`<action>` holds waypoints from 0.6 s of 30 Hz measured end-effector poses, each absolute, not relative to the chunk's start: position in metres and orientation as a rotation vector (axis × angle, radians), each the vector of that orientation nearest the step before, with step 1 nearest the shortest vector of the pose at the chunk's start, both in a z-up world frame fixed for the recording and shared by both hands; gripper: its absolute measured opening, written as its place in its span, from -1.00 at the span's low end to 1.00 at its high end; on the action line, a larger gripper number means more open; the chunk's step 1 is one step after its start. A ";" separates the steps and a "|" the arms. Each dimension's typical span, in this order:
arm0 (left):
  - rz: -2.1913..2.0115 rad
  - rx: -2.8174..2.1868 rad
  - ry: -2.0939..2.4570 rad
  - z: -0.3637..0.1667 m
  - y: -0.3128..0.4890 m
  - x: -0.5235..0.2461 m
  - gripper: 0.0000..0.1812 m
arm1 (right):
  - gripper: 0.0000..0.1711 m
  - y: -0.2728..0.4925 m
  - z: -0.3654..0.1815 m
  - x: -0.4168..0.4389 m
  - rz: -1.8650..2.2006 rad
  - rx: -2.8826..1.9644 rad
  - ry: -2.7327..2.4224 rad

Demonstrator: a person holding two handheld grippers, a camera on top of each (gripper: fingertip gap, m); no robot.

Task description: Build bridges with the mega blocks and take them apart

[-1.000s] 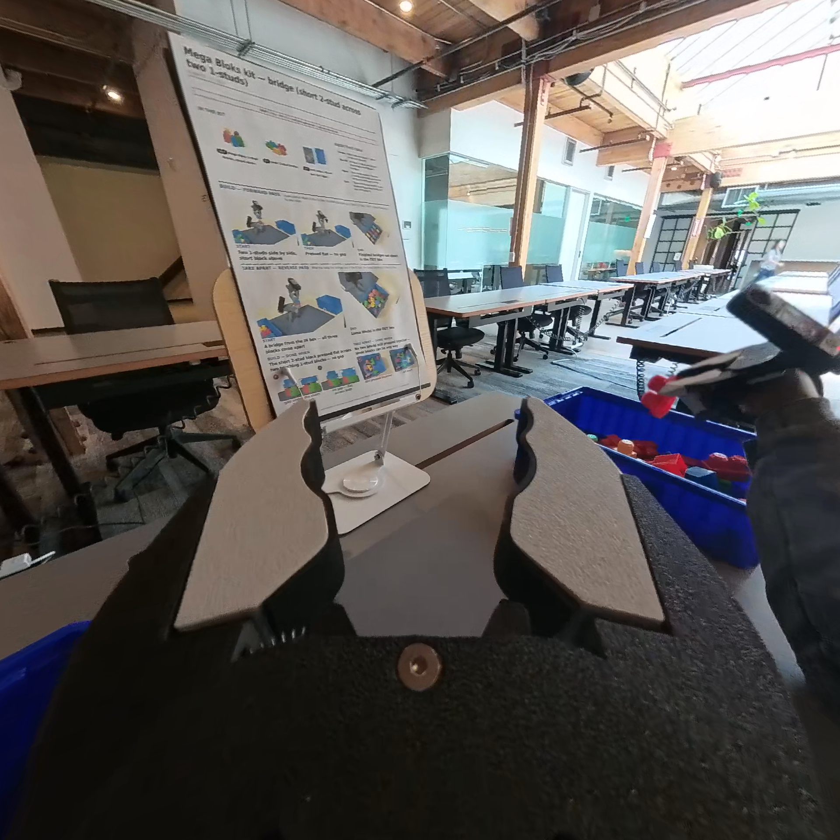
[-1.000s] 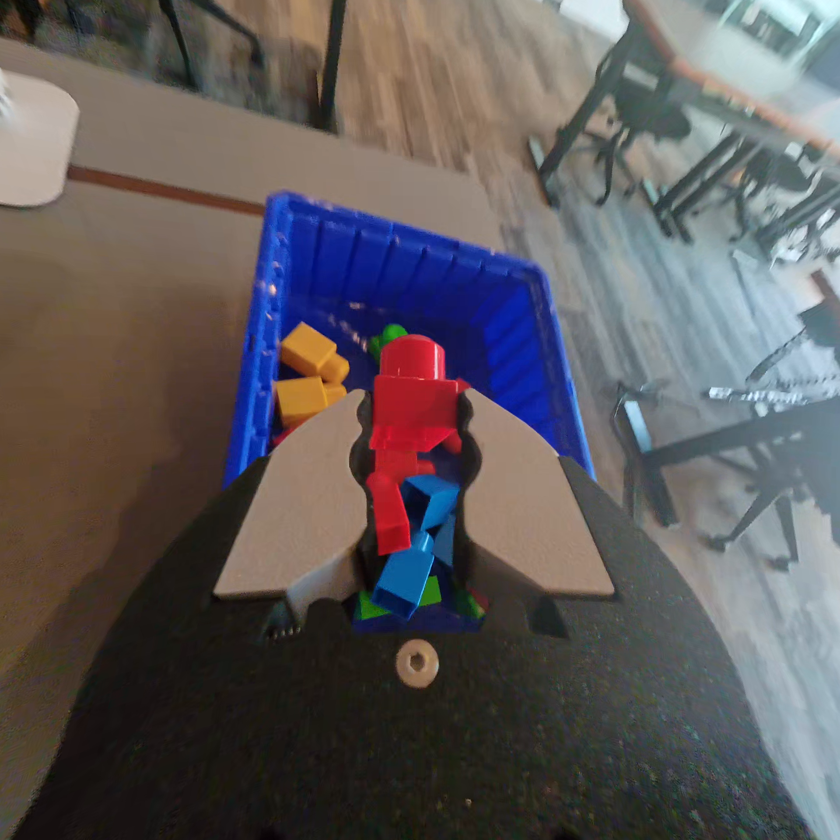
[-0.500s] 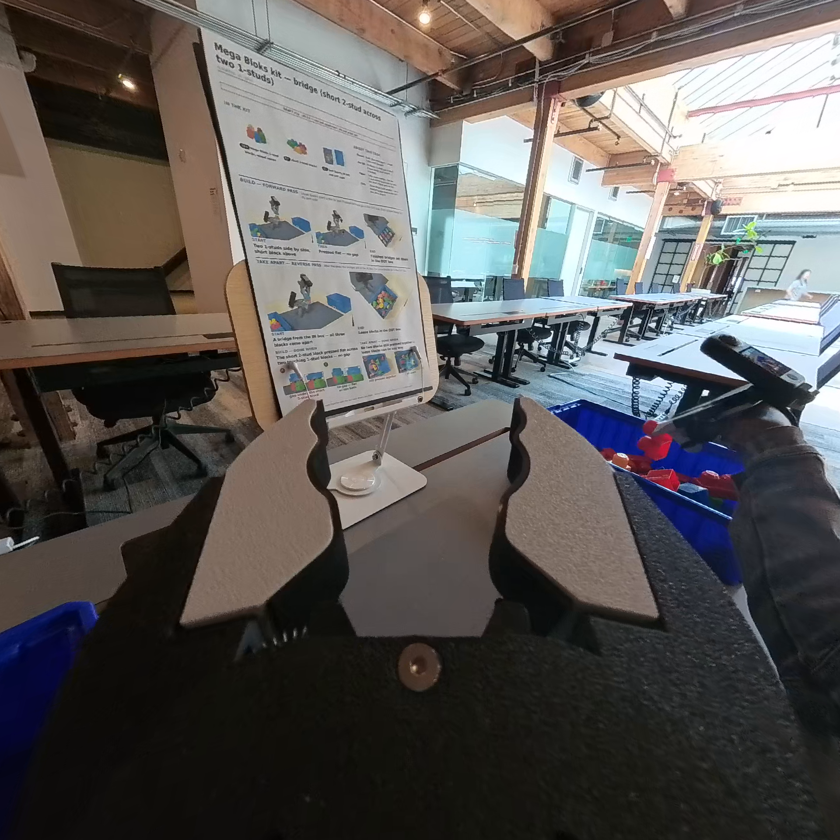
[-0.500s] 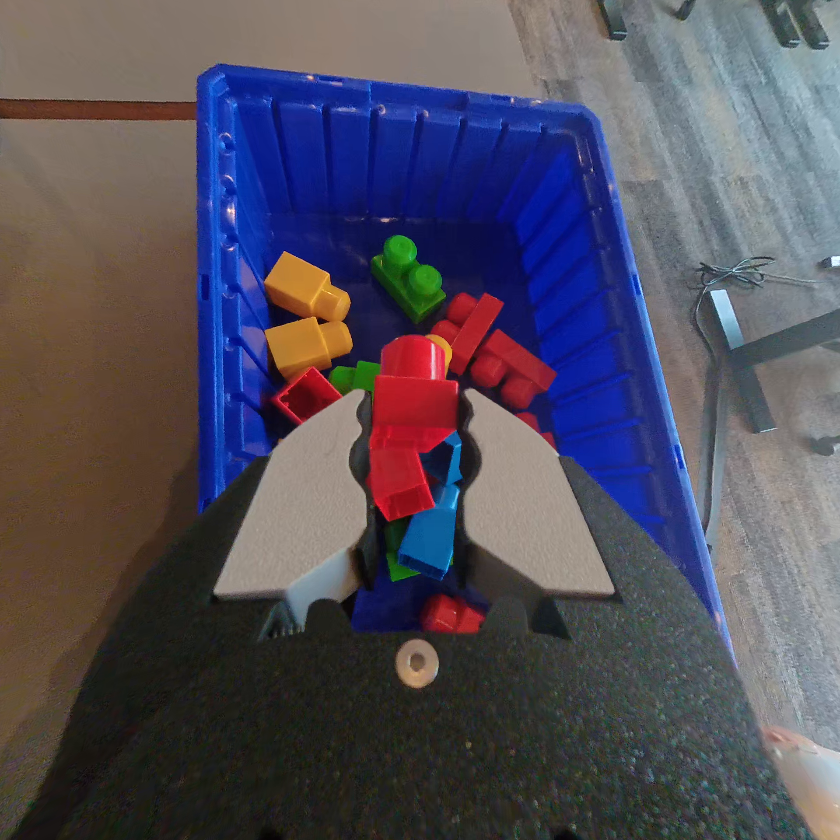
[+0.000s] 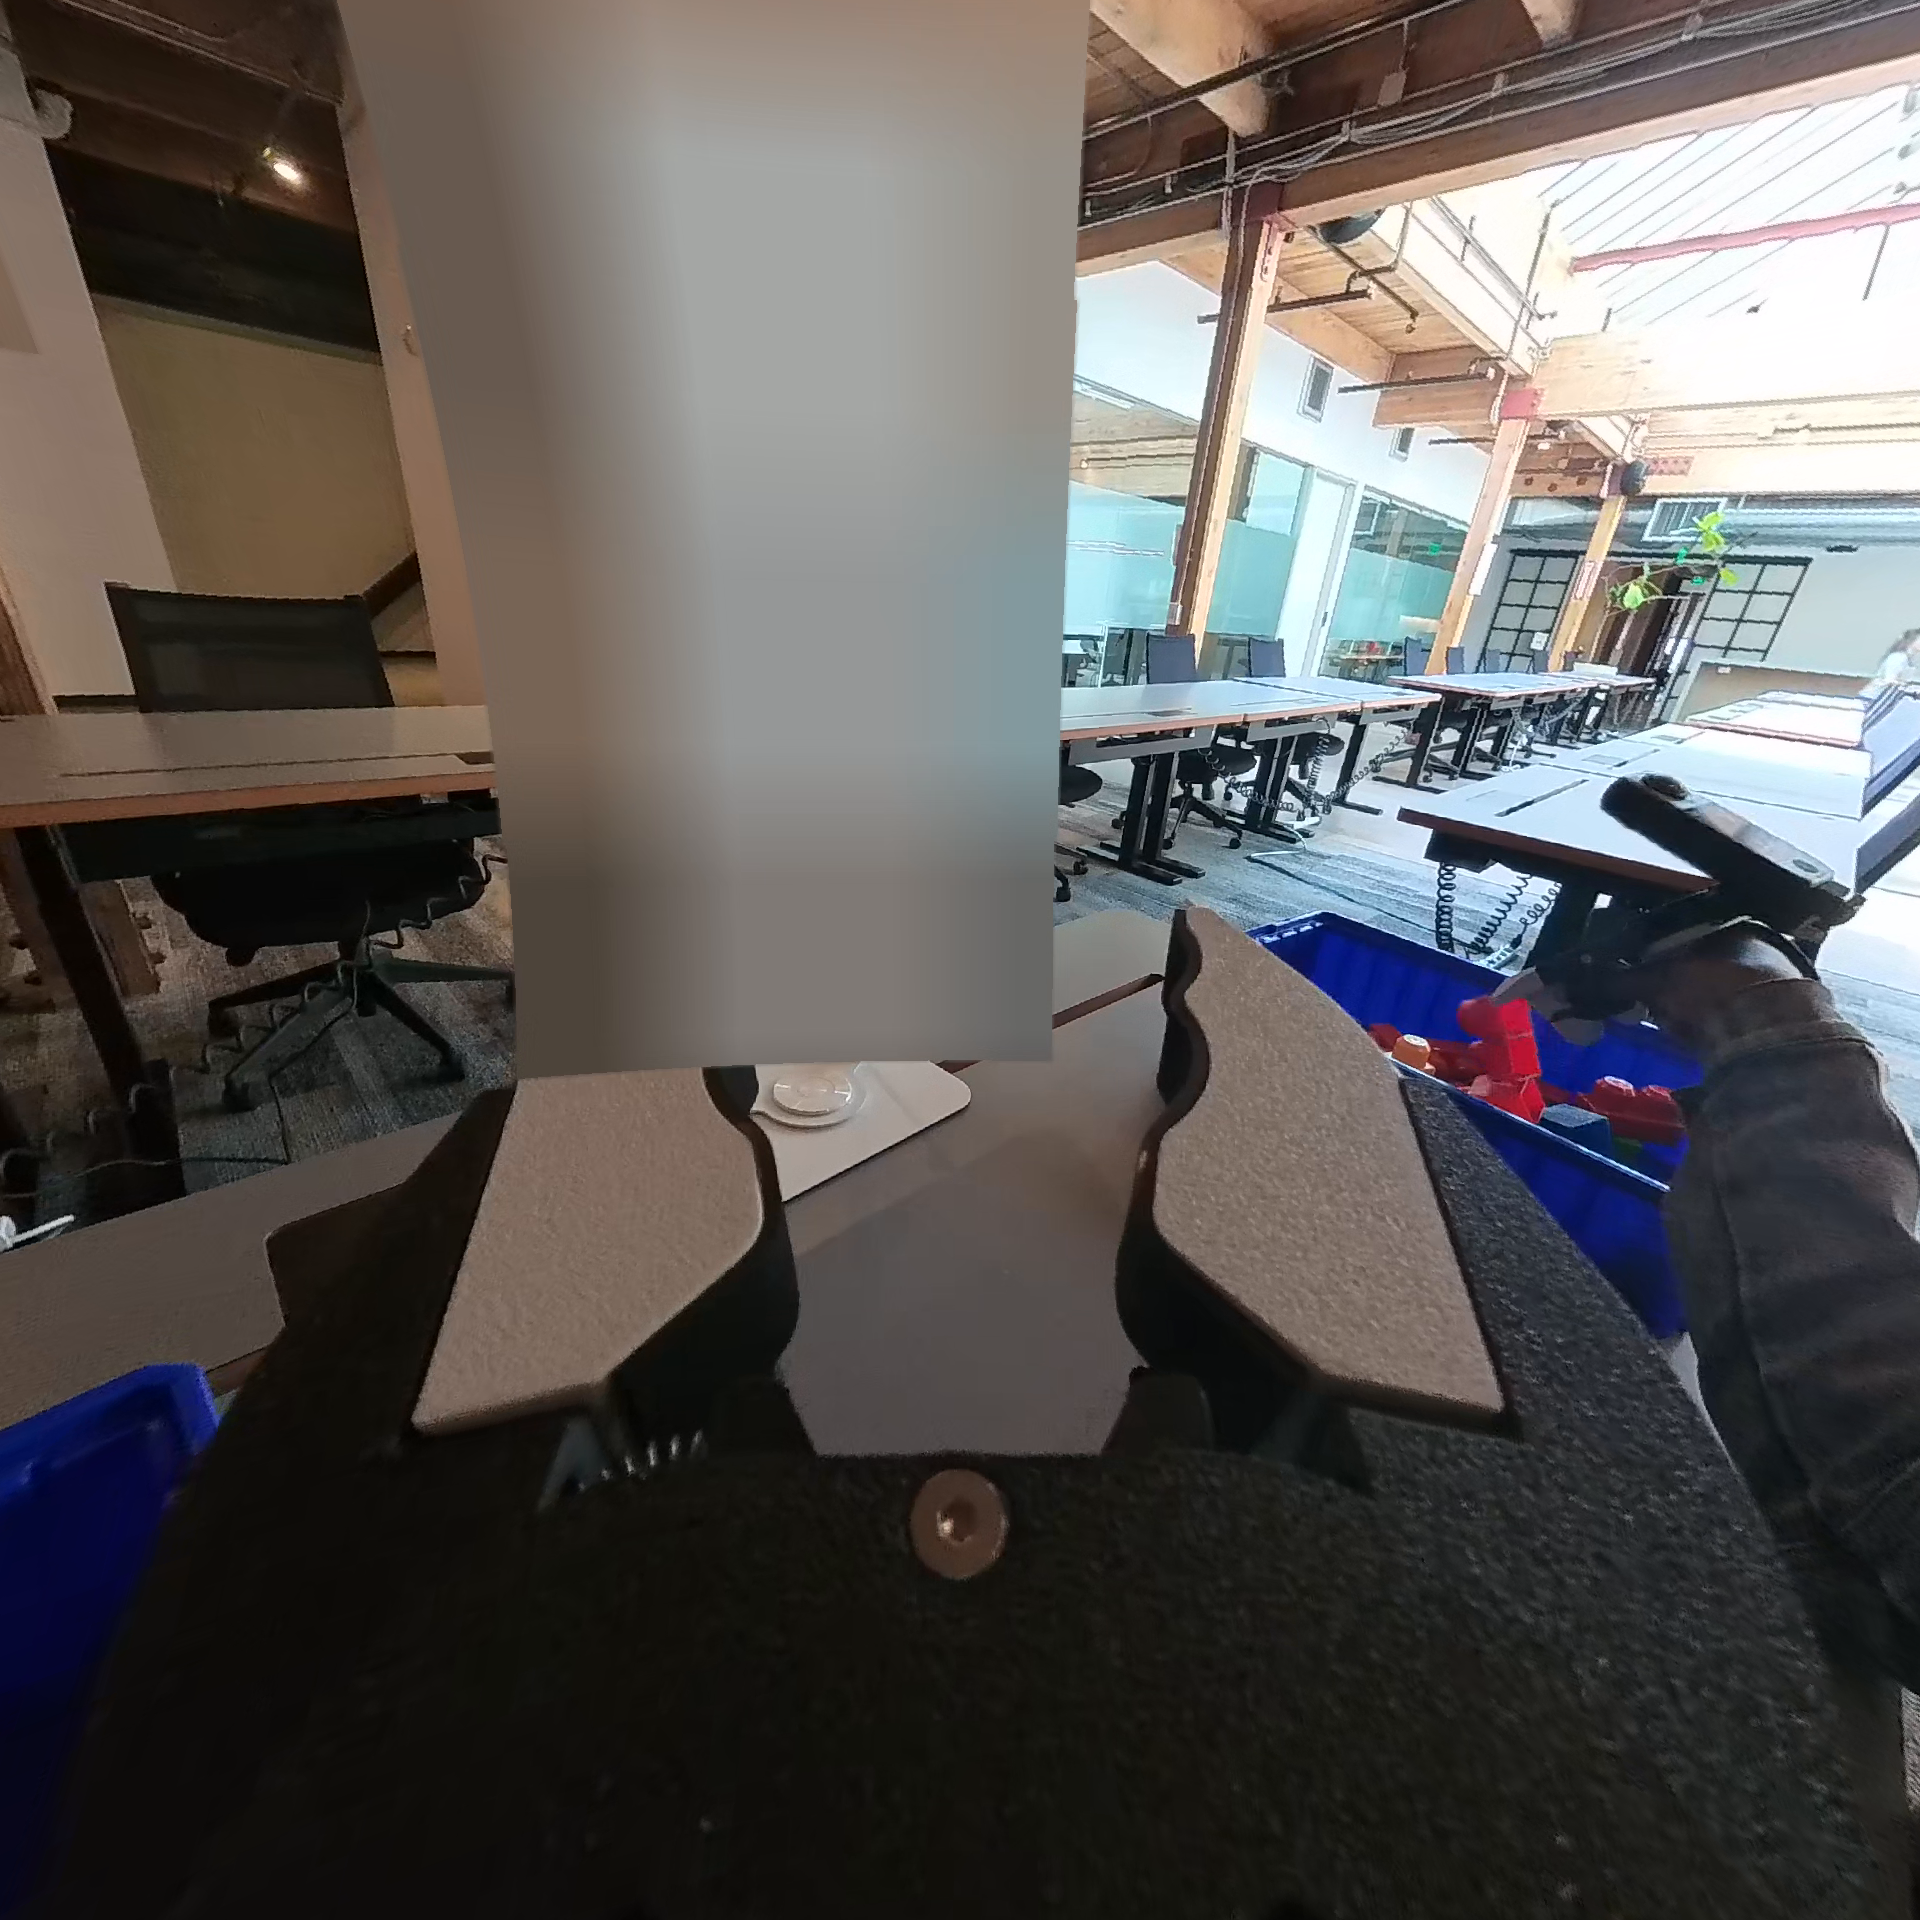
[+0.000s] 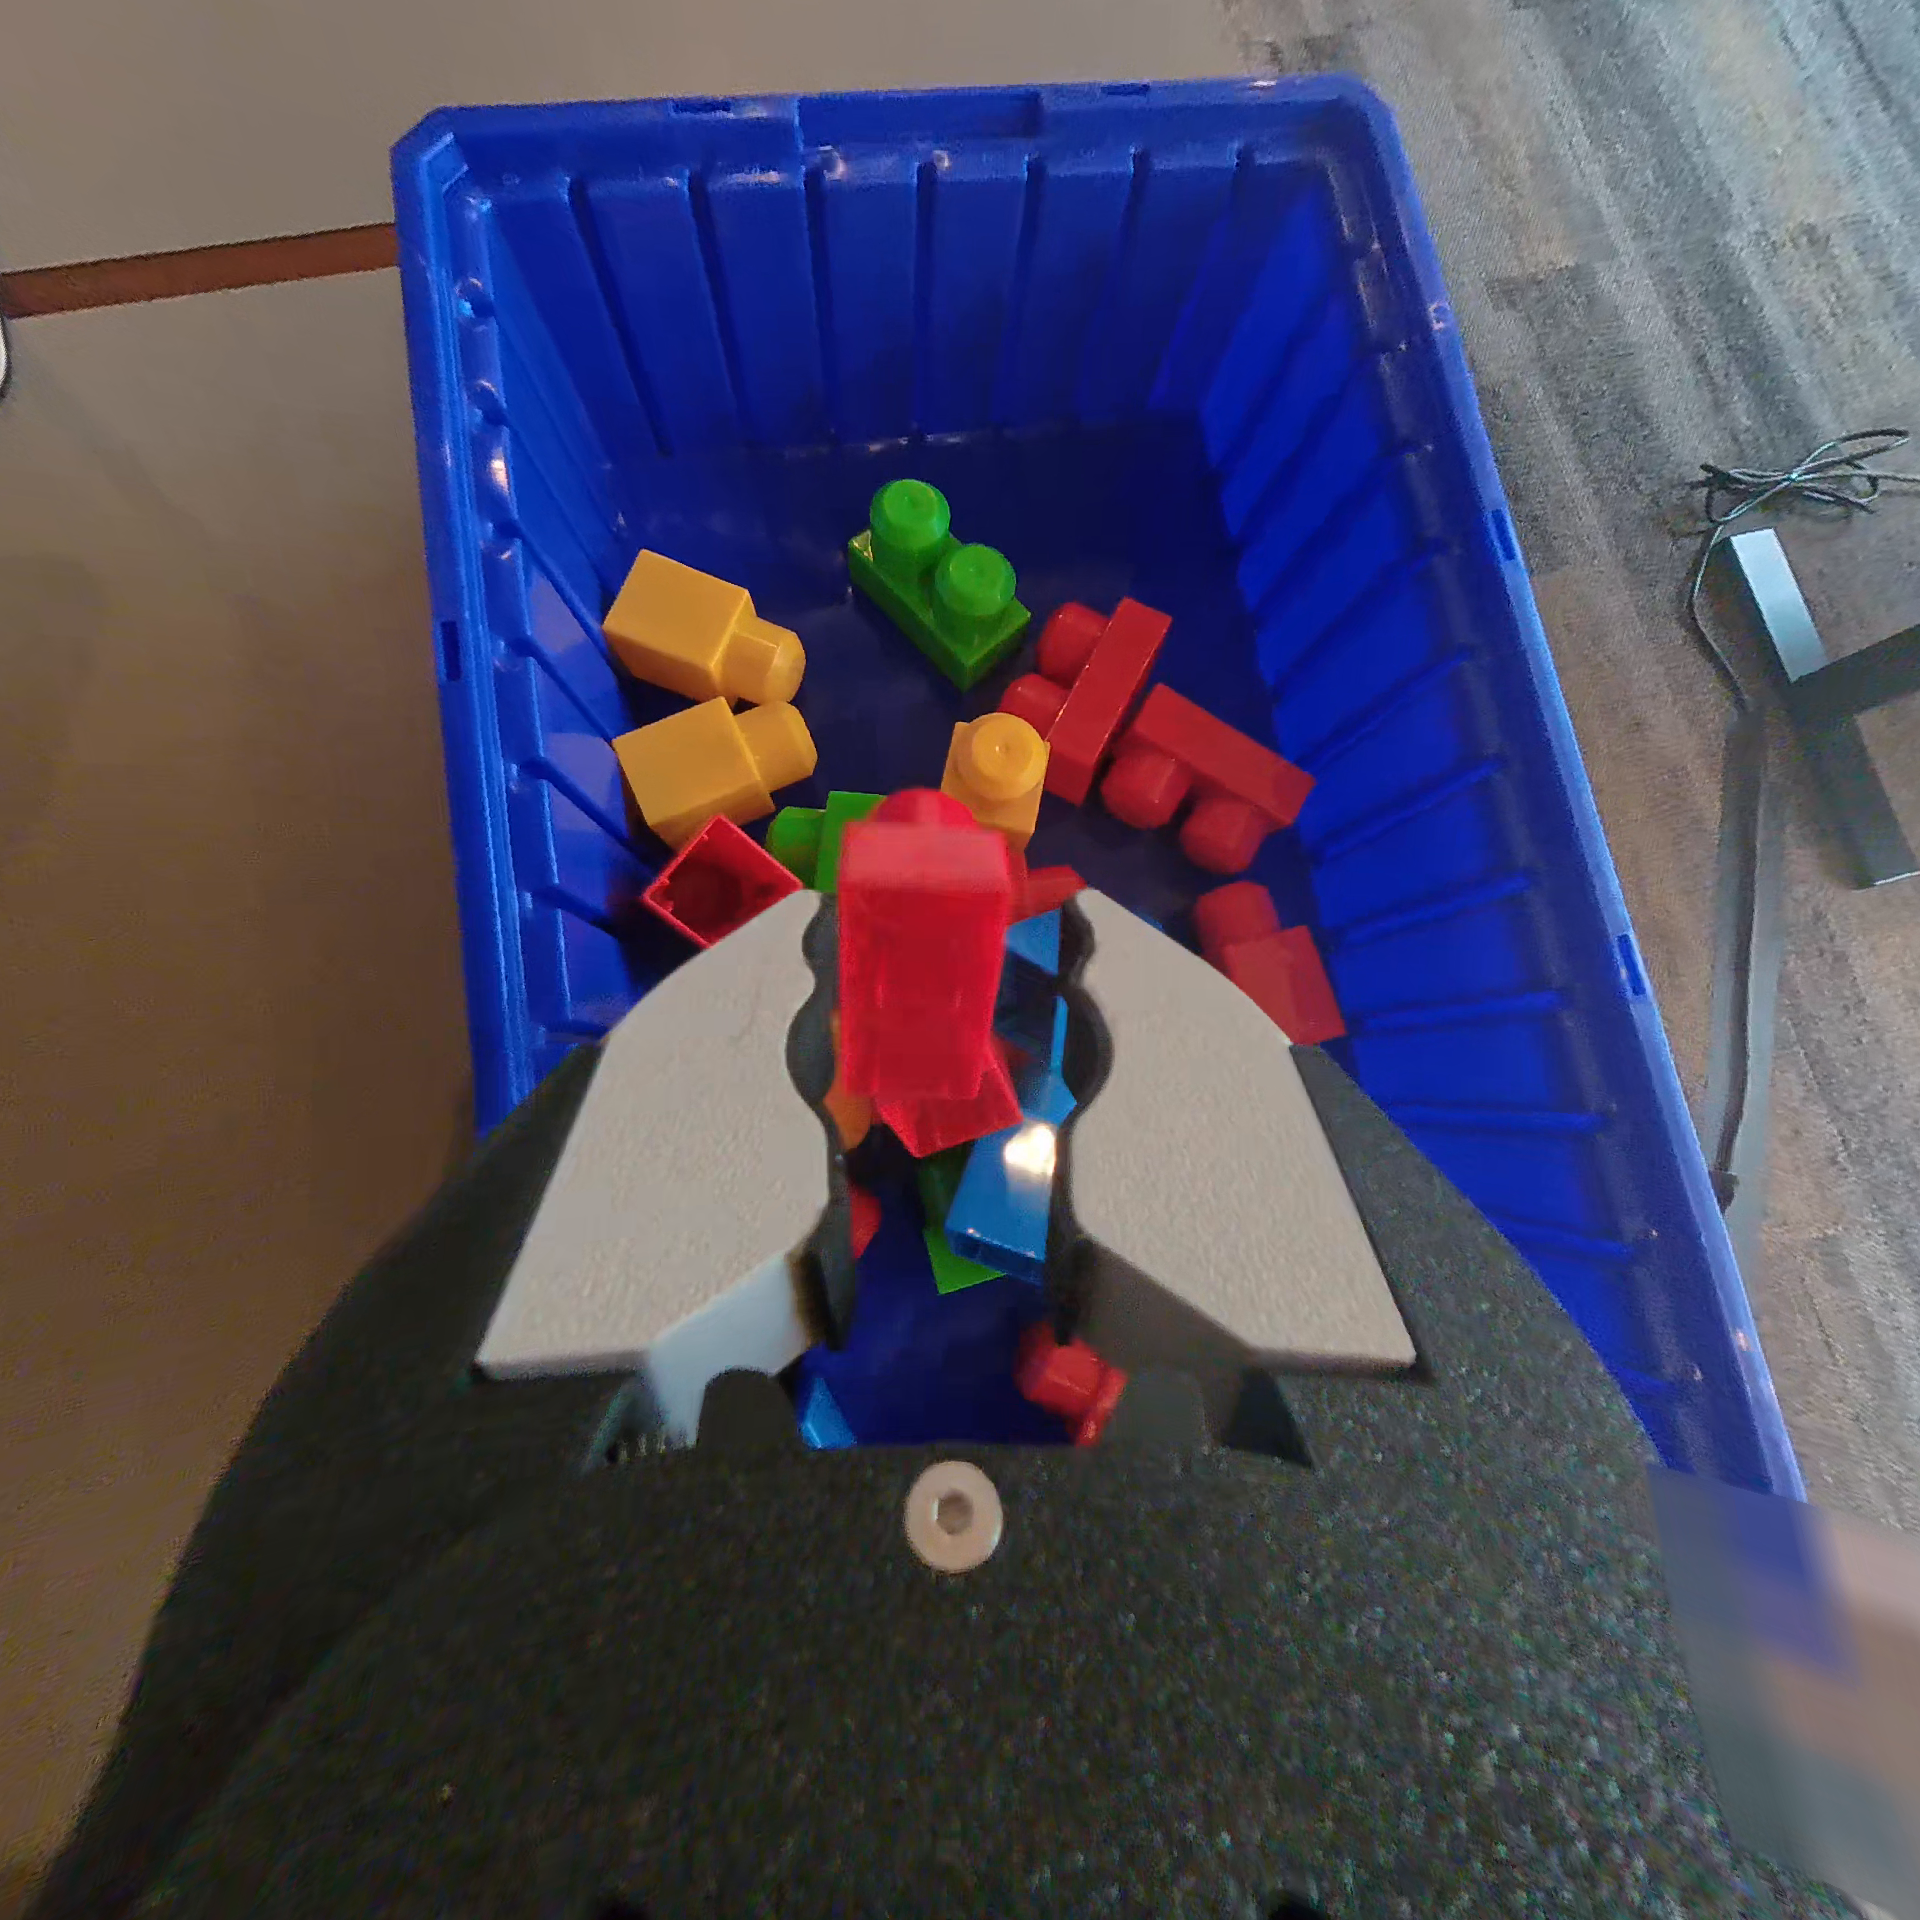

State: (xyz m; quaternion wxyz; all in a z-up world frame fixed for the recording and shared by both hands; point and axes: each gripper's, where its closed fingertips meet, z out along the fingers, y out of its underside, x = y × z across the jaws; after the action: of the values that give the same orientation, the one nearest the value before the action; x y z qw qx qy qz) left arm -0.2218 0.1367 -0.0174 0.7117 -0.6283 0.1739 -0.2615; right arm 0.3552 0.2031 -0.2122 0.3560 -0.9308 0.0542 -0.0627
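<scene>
My right gripper (image 6: pixel 940 904) hangs over a blue bin (image 6: pixel 935 260) of loose mega blocks, its fingers slightly apart. A red block (image 6: pixel 920 966), motion-blurred, sits in the gap and does not touch the right finger. Yellow blocks (image 6: pixel 707 686), a green two-stud block (image 6: pixel 935 582) and red blocks (image 6: pixel 1174 738) lie in the bin. My left gripper (image 5: pixel 956 1039) is open and empty above the grey table (image 5: pixel 956 1299). In the left wrist view the right gripper (image 5: pixel 1527 1003) is at the bin (image 5: pixel 1351 966), with the red block (image 5: pixel 1501 1039) just below its tips.
A white stand base (image 5: pixel 862 1112) sits on the table ahead of the left gripper. A second blue bin (image 5: pixel 83 1507) is at the lower left. A person's sleeve (image 5: pixel 1787 1195) holds the right gripper. Office desks and chairs stand behind; floor with cables lies right of the bin (image 6: pixel 1766 520). About 60 cm separates my left fingertips from my right.
The right gripper moved over the bin and lowered; its fingers have spread a little and the red block now looks loose and blurred. The left gripper rose slightly and stayed open.
</scene>
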 end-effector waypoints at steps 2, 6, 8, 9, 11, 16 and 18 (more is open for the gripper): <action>-0.579 -1.395 0.388 -0.018 0.137 -0.221 -0.16 | -0.48 0.203 -0.212 0.355 -0.153 -2.403 0.151; -0.578 -1.395 0.392 -0.017 0.136 -0.220 -0.16 | -0.38 0.204 -0.208 0.354 -0.151 -2.391 0.161; -0.579 -1.396 0.394 -0.018 0.137 -0.219 -0.16 | -0.39 0.205 -0.203 0.354 -0.163 -2.370 0.153; -0.579 -1.397 0.396 -0.018 0.137 -0.219 -0.16 | -0.39 0.206 -0.198 0.352 -0.169 -2.345 0.143; -0.579 -1.400 0.399 -0.018 0.137 -0.218 -0.16 | -0.44 0.211 -0.180 0.347 -0.167 -2.251 0.117; -0.575 -1.408 0.418 -0.019 0.138 -0.212 -0.17 | -0.43 0.222 -0.096 0.304 -0.110 -1.812 -0.044; -0.571 -1.414 0.428 -0.020 0.138 -0.210 -0.17 | -0.42 0.220 -0.064 0.277 -0.042 -1.632 -0.136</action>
State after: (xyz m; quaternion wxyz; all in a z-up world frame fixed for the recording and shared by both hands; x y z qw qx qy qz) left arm -0.2099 0.1384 -0.0196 0.7023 -0.6356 0.1921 -0.2566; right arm 0.2767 0.2198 -0.0636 0.6830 -0.7277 -0.0607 -0.0187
